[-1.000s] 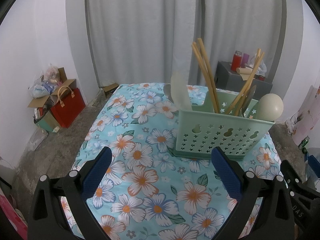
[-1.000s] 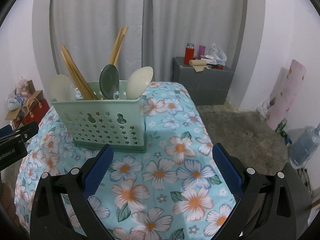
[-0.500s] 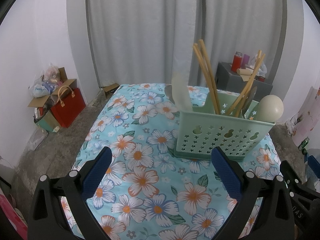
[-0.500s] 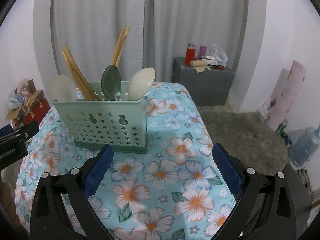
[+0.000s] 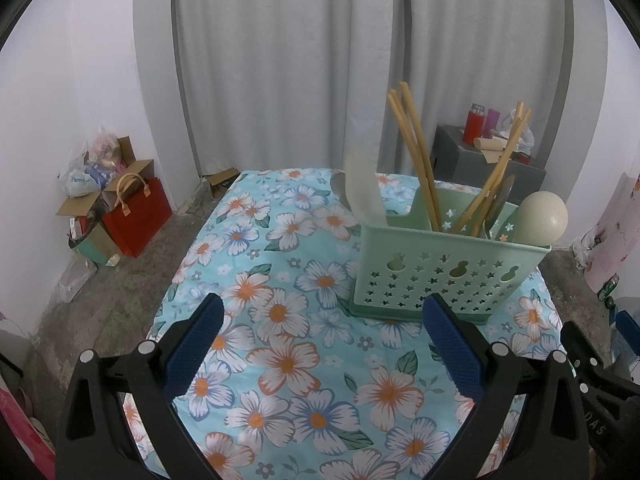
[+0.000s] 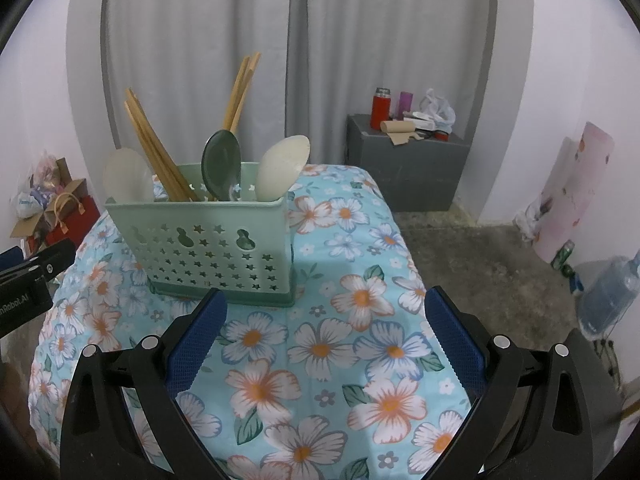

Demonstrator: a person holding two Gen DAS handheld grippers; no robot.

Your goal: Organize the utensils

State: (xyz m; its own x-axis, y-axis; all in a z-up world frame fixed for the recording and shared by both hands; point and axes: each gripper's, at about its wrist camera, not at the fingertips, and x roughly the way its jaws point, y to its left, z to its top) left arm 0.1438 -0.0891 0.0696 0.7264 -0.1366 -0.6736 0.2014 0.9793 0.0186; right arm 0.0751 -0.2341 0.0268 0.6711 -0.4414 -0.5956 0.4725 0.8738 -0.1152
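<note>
pale green perforated plastic utensil caddy standing on the floral blue tablecloth, holding wooden chopsticks and spoons; left gripper and right gripper both spread wide, empty; sorting apparently complete, next likely only withdrawal.

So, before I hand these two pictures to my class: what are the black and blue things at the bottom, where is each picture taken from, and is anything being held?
Each picture comes from a wide-angle camera on a handheld claw; a person holds one per hand. There is no robot arm. The left claw and right claw each show two blue-padded fingers, spread open with nothing between them. Both look at one table with a flowered cloth. On it stands a green perforated utensil holder containing wooden chopsticks, a dark green spoon and pale spoons. No loose utensils are visible on the cloth.
</note>
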